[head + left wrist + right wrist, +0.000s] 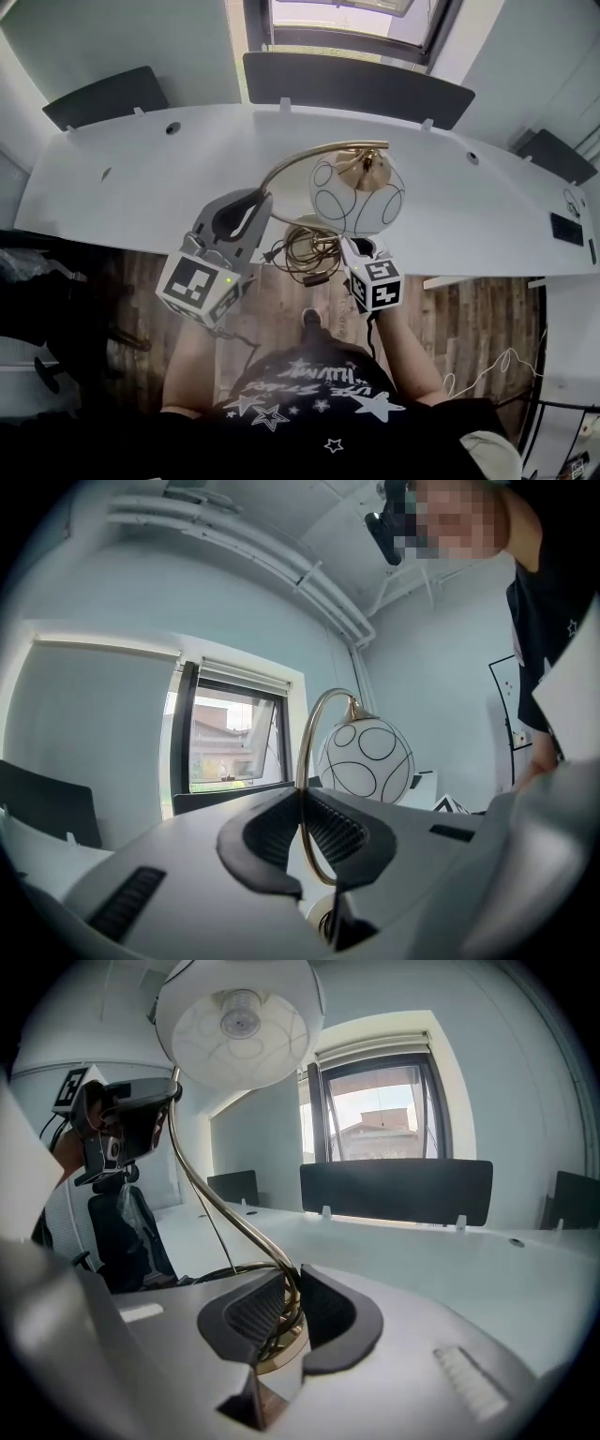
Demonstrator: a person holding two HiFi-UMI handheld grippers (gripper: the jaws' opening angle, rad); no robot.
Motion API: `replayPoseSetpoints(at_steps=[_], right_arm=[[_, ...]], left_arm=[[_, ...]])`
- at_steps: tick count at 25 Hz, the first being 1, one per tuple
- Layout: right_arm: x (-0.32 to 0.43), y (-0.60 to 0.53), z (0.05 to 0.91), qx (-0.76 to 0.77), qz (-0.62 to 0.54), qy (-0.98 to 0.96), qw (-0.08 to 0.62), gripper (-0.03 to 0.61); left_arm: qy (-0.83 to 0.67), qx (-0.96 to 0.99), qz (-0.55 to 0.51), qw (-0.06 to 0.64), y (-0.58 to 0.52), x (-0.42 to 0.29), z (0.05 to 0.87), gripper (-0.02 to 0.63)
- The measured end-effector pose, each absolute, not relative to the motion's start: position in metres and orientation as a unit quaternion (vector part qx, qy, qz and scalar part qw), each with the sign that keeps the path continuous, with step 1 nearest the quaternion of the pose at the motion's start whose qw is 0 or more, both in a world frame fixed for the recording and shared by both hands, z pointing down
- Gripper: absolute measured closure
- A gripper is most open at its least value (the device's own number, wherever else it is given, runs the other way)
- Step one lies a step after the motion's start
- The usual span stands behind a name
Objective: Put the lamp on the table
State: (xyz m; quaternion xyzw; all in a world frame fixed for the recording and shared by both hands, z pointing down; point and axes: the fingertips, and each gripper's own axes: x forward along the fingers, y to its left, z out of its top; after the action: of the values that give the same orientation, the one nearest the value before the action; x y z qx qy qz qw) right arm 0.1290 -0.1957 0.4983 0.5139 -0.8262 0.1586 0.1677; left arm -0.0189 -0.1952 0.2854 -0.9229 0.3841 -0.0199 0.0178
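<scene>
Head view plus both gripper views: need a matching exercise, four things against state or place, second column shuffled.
1. left gripper
2. right gripper
3. globe shade
4. power cord

A. coiled in a bundle, hanging above the wood floor
B. shut high on the curved brass arm
C. white with black rings, hanging from the arm's end
D. shut low on the arm, at the brass base

Pairs: 1-B, 2-D, 3-C, 4-A
</scene>
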Motion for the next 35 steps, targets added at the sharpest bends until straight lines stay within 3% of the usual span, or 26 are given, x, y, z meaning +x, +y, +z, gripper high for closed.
replayPoseSetpoints(at_steps=[18, 35], right_arm=[[0.099, -0.282, 0.508, 0.431, 0.158, -0.873, 0.164, 0.532], [0.027, -0.364, 0.512, 0.490, 0.178, -0.836, 0.167, 0.531]], left_arm=[[0.470, -0.881, -0.043, 0.032, -0.257, -0.040, 0.296, 0.580], [0.401, -0.914, -0.052, 0.033, -0.368, -0.115, 0.302, 0.580]])
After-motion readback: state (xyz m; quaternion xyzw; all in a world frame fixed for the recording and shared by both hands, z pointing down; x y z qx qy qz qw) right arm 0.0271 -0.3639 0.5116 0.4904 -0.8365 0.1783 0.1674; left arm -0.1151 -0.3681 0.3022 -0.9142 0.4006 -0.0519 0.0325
